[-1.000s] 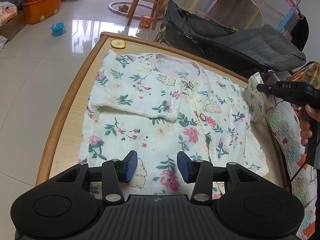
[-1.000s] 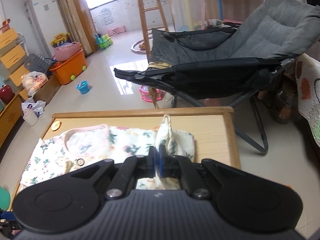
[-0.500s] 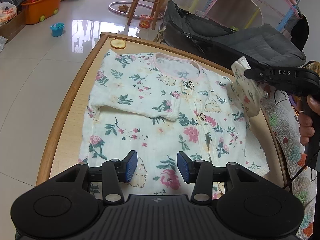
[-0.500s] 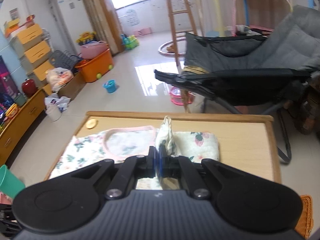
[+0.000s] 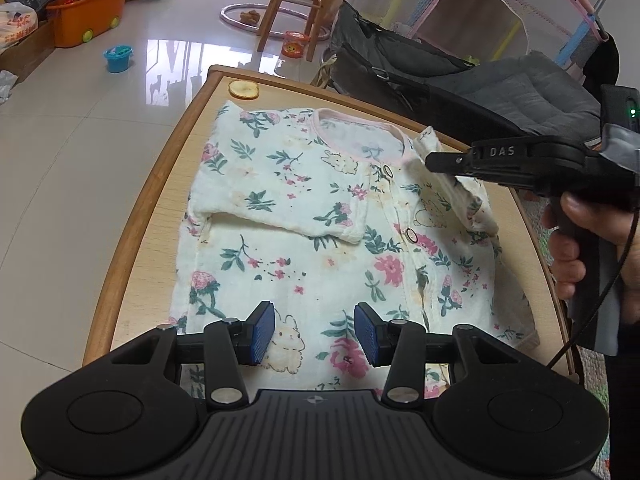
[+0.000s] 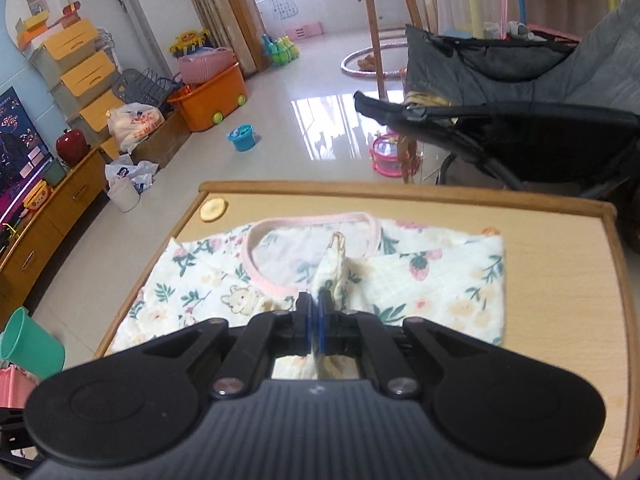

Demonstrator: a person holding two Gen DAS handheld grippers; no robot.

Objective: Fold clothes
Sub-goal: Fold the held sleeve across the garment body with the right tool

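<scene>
My right tongs are squeezed shut on the end of one sleeve of the little white cotton baby shirt with pink flowers and green leaves. In the right wrist view the pinched cloth stands up like a small tent just past the blue pads, in the lower middle of the frame. In the left wrist view I see the same black tongs at the right side of the frame, held by a hand, with the sleeve hanging from the tip over the shirt's chest, near the pink neck band.

My left tongs are partly open and hold nothing. They hang over the bottom hem of the shirt, at the lower middle of the frame, with a bunny print showing between the blue pads.

The shirt lies flat on the light wooden desk with the rounded brown rim, and it fills most of the top.

How far am I? I think about halfway. The sleeve at the left of the frame is already folded in across the chest. The other sleeve is up in my right tongs and not laid down yet. After that, I think the body must be folded up from the hem toward the neck. That part is not started.

A small round yellow disc sits at the far corner of the desk, apart from the shirt.
</scene>
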